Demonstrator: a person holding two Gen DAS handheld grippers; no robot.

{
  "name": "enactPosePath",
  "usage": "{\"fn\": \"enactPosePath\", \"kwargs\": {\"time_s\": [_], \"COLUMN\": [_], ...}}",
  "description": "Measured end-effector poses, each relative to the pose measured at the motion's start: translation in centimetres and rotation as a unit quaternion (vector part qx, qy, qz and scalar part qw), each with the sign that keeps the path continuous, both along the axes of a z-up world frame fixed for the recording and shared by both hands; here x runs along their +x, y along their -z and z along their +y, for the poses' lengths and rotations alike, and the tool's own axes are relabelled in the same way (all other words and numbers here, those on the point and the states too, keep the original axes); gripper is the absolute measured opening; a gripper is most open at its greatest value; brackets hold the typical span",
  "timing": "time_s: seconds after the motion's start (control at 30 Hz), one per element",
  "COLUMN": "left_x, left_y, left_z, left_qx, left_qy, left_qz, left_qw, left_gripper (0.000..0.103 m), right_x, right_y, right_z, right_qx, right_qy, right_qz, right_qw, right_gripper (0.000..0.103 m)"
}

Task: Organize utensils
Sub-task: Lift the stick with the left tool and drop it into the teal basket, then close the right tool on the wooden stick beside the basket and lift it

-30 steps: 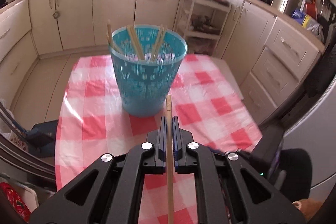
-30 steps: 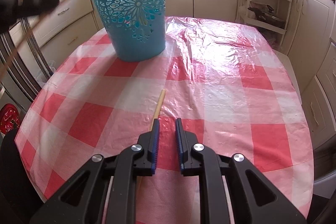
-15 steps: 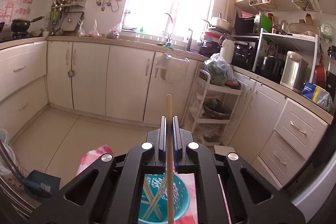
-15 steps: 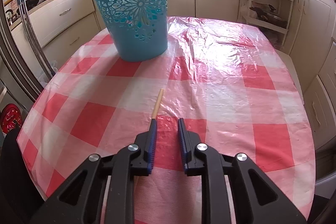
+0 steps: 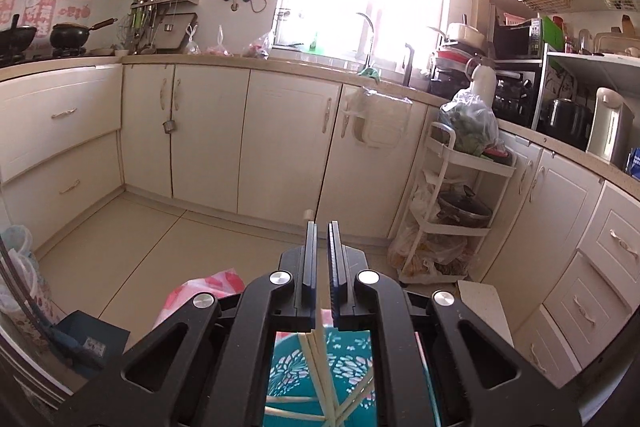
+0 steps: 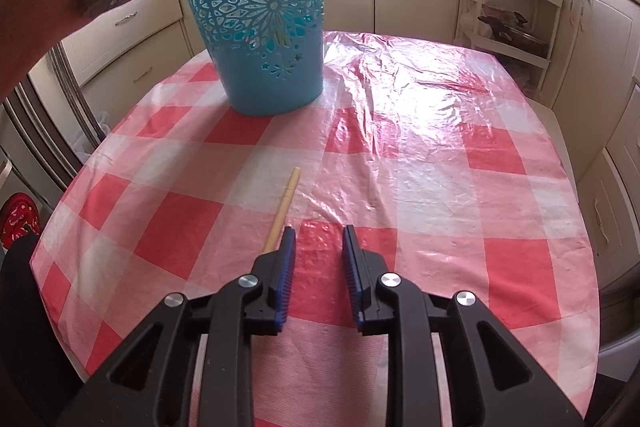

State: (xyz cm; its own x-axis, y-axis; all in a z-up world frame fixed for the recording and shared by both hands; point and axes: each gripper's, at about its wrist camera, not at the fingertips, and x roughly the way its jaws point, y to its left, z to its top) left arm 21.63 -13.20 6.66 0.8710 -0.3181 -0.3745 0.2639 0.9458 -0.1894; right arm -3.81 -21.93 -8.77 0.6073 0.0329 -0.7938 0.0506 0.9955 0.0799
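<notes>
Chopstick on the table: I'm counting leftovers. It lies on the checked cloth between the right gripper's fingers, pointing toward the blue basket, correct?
No. The right wrist view shows the chopstick on the checked cloth outside the fingers of the right gripper, on the picture's left; its opening jaws have only cloth between them. It points toward the blue basket.

glossy crinkled plastic tablecloth (image 6: 400,115), smooth plastic basket (image 6: 260,39), pale wooden chopstick (image 6: 285,205)

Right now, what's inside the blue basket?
Several wooden chopsticks lean crossed inside the basket, seen from above past the left gripper. That gripper's body covers most of the opening, so the full count and the basket's bottom are hidden.
</notes>
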Motion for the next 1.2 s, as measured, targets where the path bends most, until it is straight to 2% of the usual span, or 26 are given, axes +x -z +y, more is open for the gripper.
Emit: {"fn": "enactPosePath", "kwargs": {"time_s": [0.2, 0.27, 0.33, 0.4, 0.47, 0.53, 0.6, 0.7, 0.73, 0.9, 0.97, 1.03, 1.1, 1.13, 1.2], "left_x": [-2.4, -3.8, -5.8, -8.1, -9.7, -10.6, -10.9, -10.8, -10.6, -9.8, -9.6, -9.6, -9.4, -9.4, -9.4], "left_y": [2.4, 2.6, 2.4, 2.4, 3.1, 4.7, 7.3, 10.6, 11.5, 15.3, 16.4, 17.5, 17.8, 17.8, 18.0], "left_z": [0.2, 1.2, 2.9, 5.3, 7.5, 9.2, 10.6, 12.5, 12.8, 12.5, 12.2, 12.1, 11.9, 11.9, 11.7], "left_qx": [0.047, 0.055, 0.057, 0.052, 0.049, 0.052, 0.057, 0.036, 0.034, 0.042, 0.044, 0.047, 0.046, 0.045, 0.047], "left_qy": [0.022, 0.021, 0.008, -0.016, -0.034, -0.043, -0.051, -0.057, -0.056, -0.044, -0.039, -0.035, -0.028, -0.025, -0.019], "left_qz": [0.032, 0.031, 0.02, 0.006, 0.009, 0.032, 0.073, 0.131, 0.145, 0.189, 0.202, 0.213, 0.222, 0.219, 0.225], "left_qw": [0.9982, 0.9978, 0.9982, 0.9985, 0.9982, 0.9972, 0.9944, 0.9891, 0.9872, 0.9801, 0.9777, 0.9752, 0.9736, 0.9743, 0.973], "left_gripper": [0.007, 0.015, 0.039, 0.054, 0.062, 0.068, 0.068, 0.069, 0.069, 0.072, 0.073, 0.074, 0.074, 0.078, 0.08], "right_x": [0.0, -0.1, -0.1, -0.2, -0.1, 0.3, 0.5, 0.8, 1.0, 1.8, 2.1, 2.2, 2.3, 2.3, 2.3], "right_y": [0.0, 0.0, 0.0, -0.1, -0.1, -0.3, -0.3, -0.4, -0.4, -0.3, -0.2, -0.3, -0.5, -0.7, -0.9], "right_z": [0.0, -0.3, -0.8, -0.9, -0.5, -0.1, -0.5, -0.9, -0.7, 0.7, 2.2, 3.1, 3.5, 3.3, 2.3], "right_qx": [0.004, 0.02, 0.039, 0.047, 0.034, 0.023, 0.045, 0.078, 0.076, 0.043, -0.016, -0.036, -0.048, -0.041, -0.011], "right_qy": [0.0, 0.001, 0.005, 0.009, 0.008, 0.01, 0.022, 0.035, 0.035, 0.018, -0.003, -0.035, -0.055, -0.062, -0.061], "right_qz": [0.0, -0.002, -0.003, -0.003, -0.001, 0.007, 0.014, 0.019, 0.019, 0.026, 0.027, 0.029, 0.037, 0.042, 0.05], "right_qw": [1.0, 1.0, 0.999, 0.999, 0.999, 1.0, 0.999, 0.996, 0.996, 0.999, 0.999, 0.998, 0.997, 0.996, 0.997], "right_gripper": [0.025, 0.026, 0.026, 0.026, 0.026, 0.026, 0.027, 0.031, 0.035, 0.037, 0.032, 0.01, 0.006, 0.006, 0.006]}}
